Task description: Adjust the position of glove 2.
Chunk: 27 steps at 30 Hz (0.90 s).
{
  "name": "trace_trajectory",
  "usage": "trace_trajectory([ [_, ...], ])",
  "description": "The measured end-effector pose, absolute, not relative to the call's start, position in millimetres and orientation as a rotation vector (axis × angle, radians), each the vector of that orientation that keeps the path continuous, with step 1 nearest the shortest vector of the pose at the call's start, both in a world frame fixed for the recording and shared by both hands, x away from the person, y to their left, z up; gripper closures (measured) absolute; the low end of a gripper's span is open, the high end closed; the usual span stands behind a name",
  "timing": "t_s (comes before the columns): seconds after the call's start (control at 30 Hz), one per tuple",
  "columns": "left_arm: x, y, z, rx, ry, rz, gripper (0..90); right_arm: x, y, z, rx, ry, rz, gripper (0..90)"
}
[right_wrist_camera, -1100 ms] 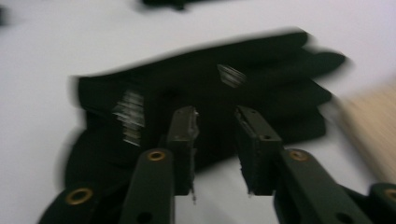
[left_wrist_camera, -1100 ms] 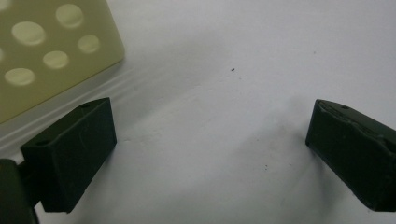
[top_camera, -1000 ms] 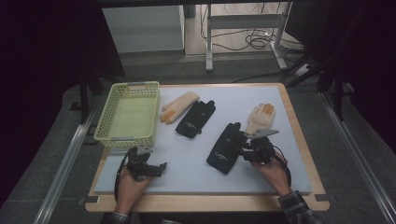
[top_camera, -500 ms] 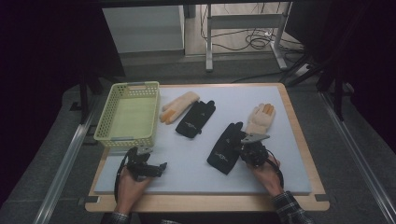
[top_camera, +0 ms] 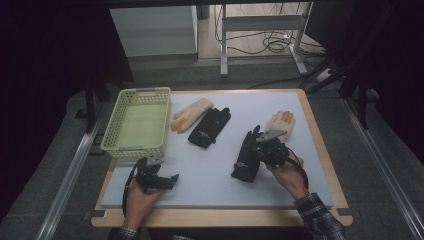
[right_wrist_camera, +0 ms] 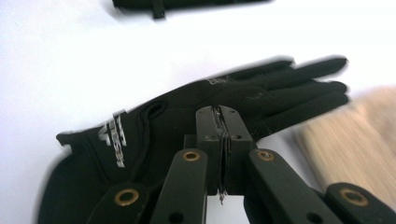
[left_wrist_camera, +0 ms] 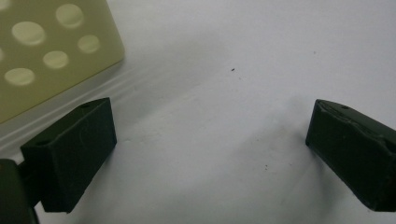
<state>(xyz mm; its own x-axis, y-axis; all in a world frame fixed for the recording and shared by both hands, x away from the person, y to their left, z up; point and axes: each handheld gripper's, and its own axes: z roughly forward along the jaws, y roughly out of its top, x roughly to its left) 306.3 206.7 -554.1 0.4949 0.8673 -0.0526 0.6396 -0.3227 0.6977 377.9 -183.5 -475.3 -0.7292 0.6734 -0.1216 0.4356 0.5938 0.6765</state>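
Right gripper [top_camera: 264, 145] sits over the black glove [top_camera: 248, 159] right of centre on the counter [top_camera: 210, 180], nearer the front edge than the back. In the right gripper view the jaws are clenched pad to pad, a thin dark fold of glove fabric pinched between them at the glove's [right_wrist_camera: 187, 121] palm edge; they have just been closing, and the cloth is what they caught. Glove's long axis runs roughly front to back with a slight lean: cuff toward the front edge, fingers pointing at the back edge, tips close to the tan glove [top_camera: 281, 123] lying just beyond, toward the right edge. Grip is about mid-length on the right flank, so both ends will likely droop when lifted. The relation that matters: the yellow basket [top_camera: 136, 146] stands at the left edge, well apart from the held glove, with a second black glove [top_camera: 209, 127] and another tan glove [top_camera: 189, 114] lying between, nearer the back. A carry there would cross most of the counter leftward. Left gripper [top_camera: 160, 177] rests near the front-left corner, just in front of the basket, jaws released and wide, bare counter between them, basket wall [left_wrist_camera: 51, 46] at upper left of its own view. It is far nearer the basket; the right hand is the one on the glove.
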Motion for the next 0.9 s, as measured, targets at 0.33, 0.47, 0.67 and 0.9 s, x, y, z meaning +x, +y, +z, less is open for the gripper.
trace_trajectory([
  [0.33,306,207,-554,2.071,1.236,0.436,2.1,403,-117,-477,0.828,2.505,1.054,68.0],
  [0.47,306,207,-554,2.071,1.236,0.436,2.1,408,-108,-470,0.809,2.490,1.081,63.6],
  [0.67,306,207,-554,2.071,1.236,0.436,2.1,407,-127,-471,0.856,2.466,1.069,58.9],
  [0.9,306,207,-554,2.072,1.236,0.437,2.1,400,-143,-493,0.937,2.480,1.085,47.6],
])
